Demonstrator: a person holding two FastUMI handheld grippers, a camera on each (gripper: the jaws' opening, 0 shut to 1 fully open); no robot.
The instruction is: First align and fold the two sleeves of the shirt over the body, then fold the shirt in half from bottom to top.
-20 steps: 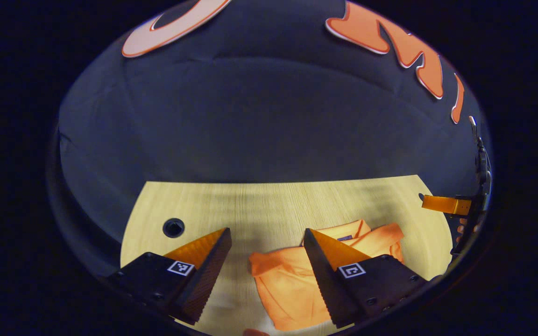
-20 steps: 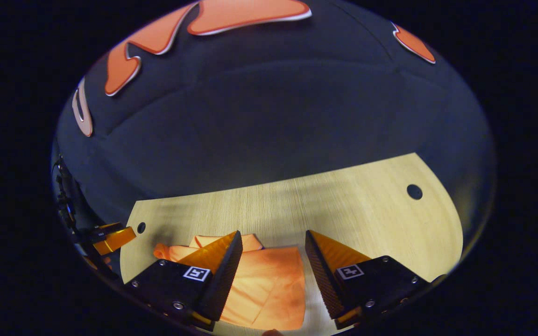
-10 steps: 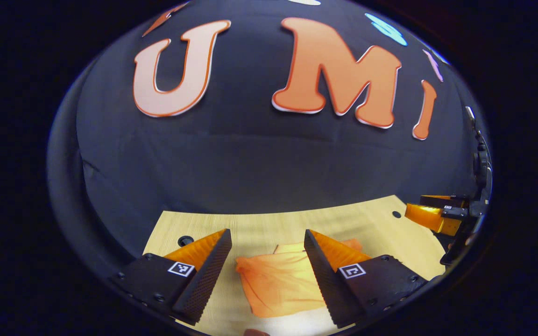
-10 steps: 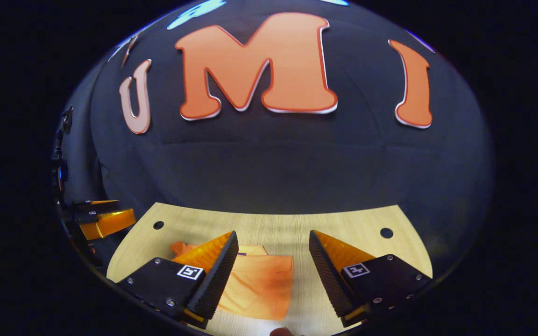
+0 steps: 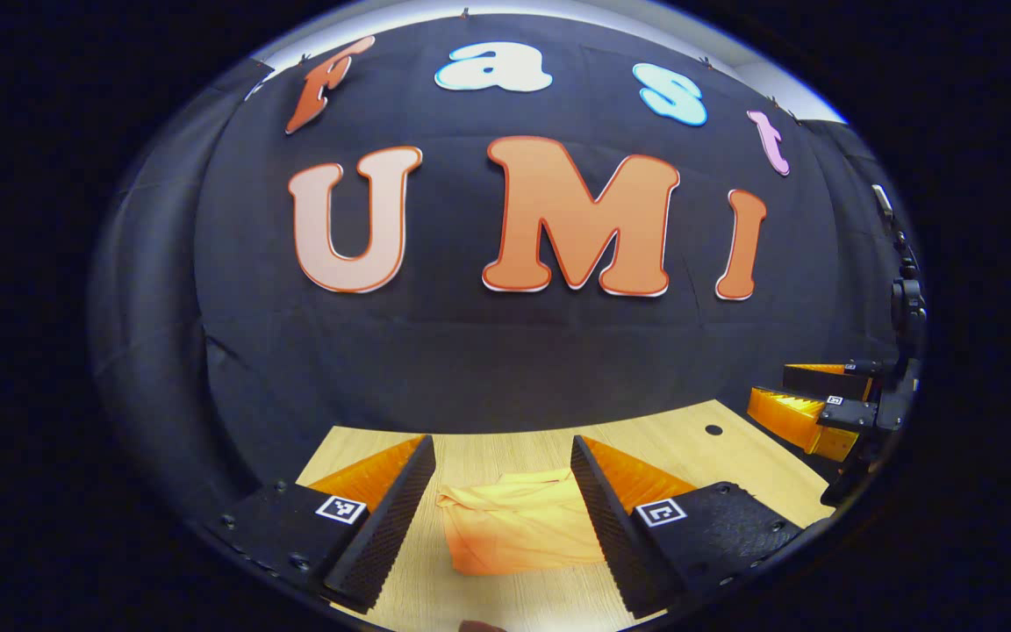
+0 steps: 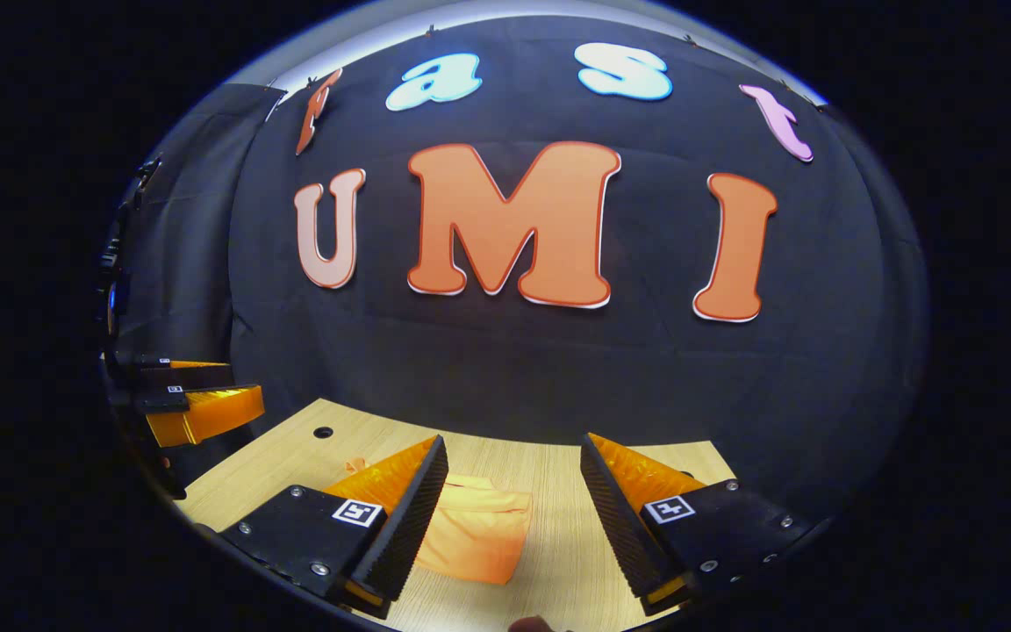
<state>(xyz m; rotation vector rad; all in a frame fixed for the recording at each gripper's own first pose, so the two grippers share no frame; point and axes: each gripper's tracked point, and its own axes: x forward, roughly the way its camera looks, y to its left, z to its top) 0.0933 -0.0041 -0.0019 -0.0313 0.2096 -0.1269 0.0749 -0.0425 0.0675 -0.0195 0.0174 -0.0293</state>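
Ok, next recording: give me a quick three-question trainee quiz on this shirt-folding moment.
1. True or false: the left gripper is shut on the shirt.
2. Multiple choice: the shirt lies (A) spread flat with sleeves out, (B) as a folded bundle on the wooden table, (C) hanging from the right gripper.
3. Fill in: in the left gripper view, the other gripper sits at the ____ edge of the picture.

Key: 1 false, both grippers are open and clear of the cloth; 2 B; 3 right.
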